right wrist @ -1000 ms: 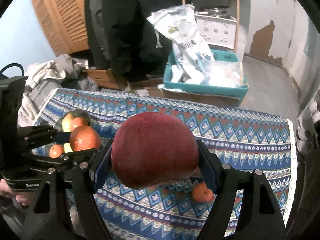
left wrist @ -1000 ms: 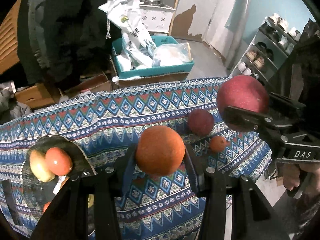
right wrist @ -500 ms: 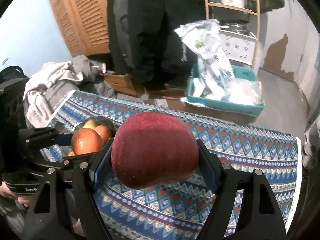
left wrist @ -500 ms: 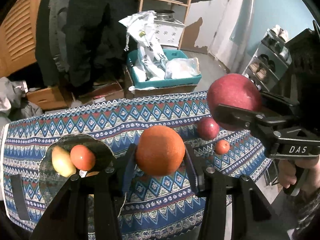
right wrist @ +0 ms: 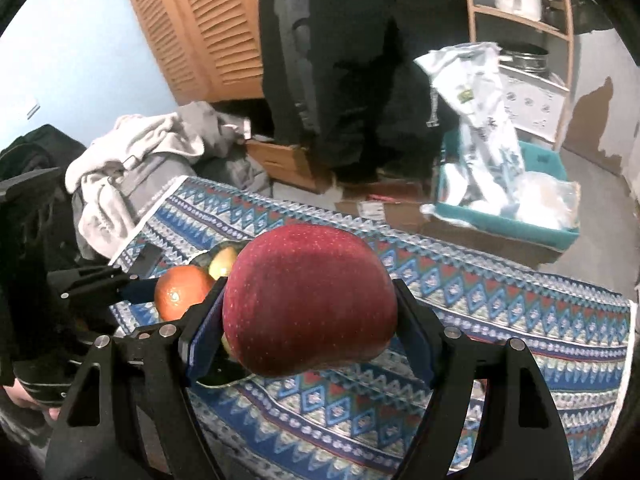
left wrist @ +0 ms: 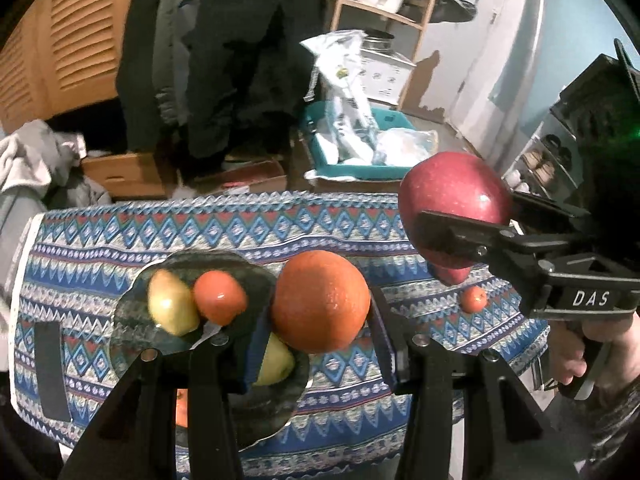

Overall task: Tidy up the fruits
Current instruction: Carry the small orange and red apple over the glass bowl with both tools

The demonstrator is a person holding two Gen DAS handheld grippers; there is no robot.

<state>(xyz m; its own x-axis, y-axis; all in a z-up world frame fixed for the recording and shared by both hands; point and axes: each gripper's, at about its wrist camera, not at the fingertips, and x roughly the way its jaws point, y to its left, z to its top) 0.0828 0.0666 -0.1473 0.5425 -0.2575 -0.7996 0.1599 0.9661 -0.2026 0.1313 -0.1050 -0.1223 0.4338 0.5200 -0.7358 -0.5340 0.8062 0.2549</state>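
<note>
A patterned tablecloth (left wrist: 224,232) covers the table before louvred wooden doors (right wrist: 208,28).

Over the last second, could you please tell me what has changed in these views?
Both tools carried their fruit toward the glass bowl: the left tool brought the orange over its rim, and the right tool followed with the red apple. Nothing was picked up or released. The small orange on the patterned cloth stayed put.

Left claw (left wrist: 320,336) and right claw (right wrist: 310,332) — both angled downward, each clamped on a fruit, side by side.
</note>
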